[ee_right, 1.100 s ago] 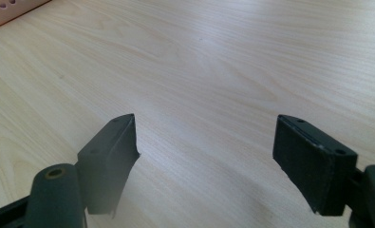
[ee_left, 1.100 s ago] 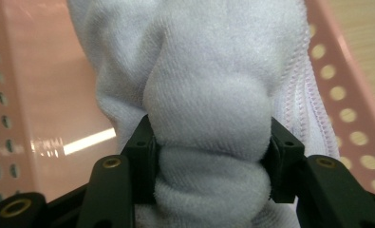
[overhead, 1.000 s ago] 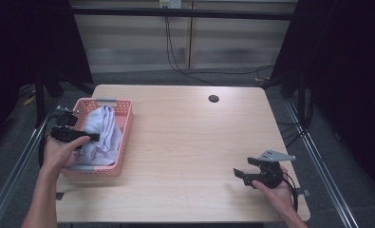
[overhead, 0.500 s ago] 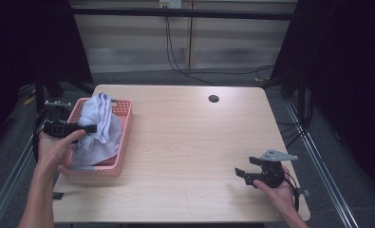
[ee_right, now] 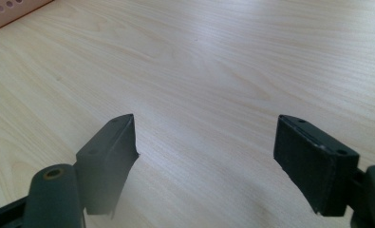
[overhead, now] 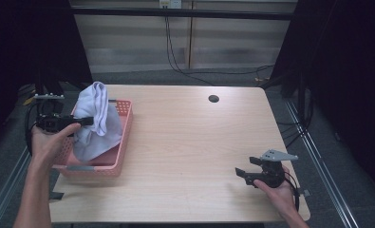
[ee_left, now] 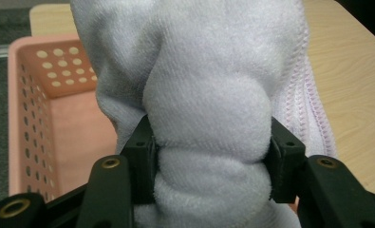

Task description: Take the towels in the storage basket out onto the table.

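Count at your station: one white towel (overhead: 96, 121), one pink basket (overhead: 121, 145), one desk (overhead: 190, 142) with one dark hole (overhead: 213, 99). You hold two grippers, left gripper (overhead: 83, 121) and right gripper (overhead: 239, 172).

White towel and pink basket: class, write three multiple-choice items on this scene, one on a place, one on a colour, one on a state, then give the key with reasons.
1. Where does the basket stand?
A. the table's left edge
B. the table's middle
C. the floor

2. What colour is the towel?
A. blue
B. white
C. green

3. What state is the right claw in?
A. shut on the towel
B. shut on nothing
C. open

Key:
1 A, the high view shows the basket at the left of the table.
2 B, the left claw pinches white terry cloth.
3 C, its own view shows bare wood between wide-set jaws.
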{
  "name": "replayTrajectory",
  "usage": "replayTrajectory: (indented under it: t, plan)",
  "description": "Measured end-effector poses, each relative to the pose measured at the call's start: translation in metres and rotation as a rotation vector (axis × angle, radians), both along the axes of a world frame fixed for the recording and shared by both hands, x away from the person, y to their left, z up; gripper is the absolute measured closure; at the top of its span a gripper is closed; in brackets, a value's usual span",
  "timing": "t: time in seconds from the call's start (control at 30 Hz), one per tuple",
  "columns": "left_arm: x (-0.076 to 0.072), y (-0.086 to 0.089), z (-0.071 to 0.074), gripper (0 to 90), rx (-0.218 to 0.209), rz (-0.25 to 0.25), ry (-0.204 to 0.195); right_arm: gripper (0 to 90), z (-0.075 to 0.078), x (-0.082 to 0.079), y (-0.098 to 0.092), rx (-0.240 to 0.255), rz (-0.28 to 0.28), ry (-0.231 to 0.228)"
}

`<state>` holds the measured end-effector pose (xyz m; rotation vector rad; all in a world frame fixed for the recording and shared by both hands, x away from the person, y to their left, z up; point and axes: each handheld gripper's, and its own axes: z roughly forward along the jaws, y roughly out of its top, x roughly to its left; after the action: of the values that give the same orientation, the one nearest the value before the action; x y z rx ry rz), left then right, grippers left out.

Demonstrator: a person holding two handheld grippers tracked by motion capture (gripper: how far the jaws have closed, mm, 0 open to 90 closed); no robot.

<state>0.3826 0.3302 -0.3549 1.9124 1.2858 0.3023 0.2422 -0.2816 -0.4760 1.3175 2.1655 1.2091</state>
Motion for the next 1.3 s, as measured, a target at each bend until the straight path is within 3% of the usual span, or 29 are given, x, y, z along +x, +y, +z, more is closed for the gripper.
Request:
replayTrajectory:
  t: [0.2,0.43,0.67,0.87,0.93,1.1,1.2,1.3]
  plan:
    - [-0.002,-0.001,0.011,48.4,-0.013,0.003,-0.029,21.7,0.000,-0.001,-0.001,-0.001,-0.001,-0.001]
    - [-0.007,-0.001,0.033,48.3,0.011,0.000,-0.073,21.7,0.001,-0.001,-0.001,-0.001,-0.002,-0.003]
    - [-0.012,0.008,0.042,48.1,-0.007,0.021,-0.100,21.6,0.001,-0.001,-0.001,-0.001,-0.001,-0.002]
    - [-0.016,0.011,0.056,48.1,0.013,0.022,-0.123,21.1,0.001,-0.001,-0.004,0.014,-0.019,-0.005]
    - [-0.018,0.012,0.061,48.1,-0.003,0.019,-0.133,21.1,0.002,-0.002,-0.005,0.015,-0.022,-0.005]
    - [-0.017,0.010,0.071,48.1,0.020,0.039,-0.155,21.0,0.002,-0.001,-0.005,0.019,-0.016,-0.002]
    - [-0.017,0.008,0.078,48.1,-0.013,0.037,-0.177,20.8,0.002,-0.001,-0.005,0.020,-0.018,0.002]
    - [-0.017,0.005,0.085,48.1,-0.007,0.031,-0.193,20.7,0.002,-0.001,-0.006,0.022,-0.021,-0.003]
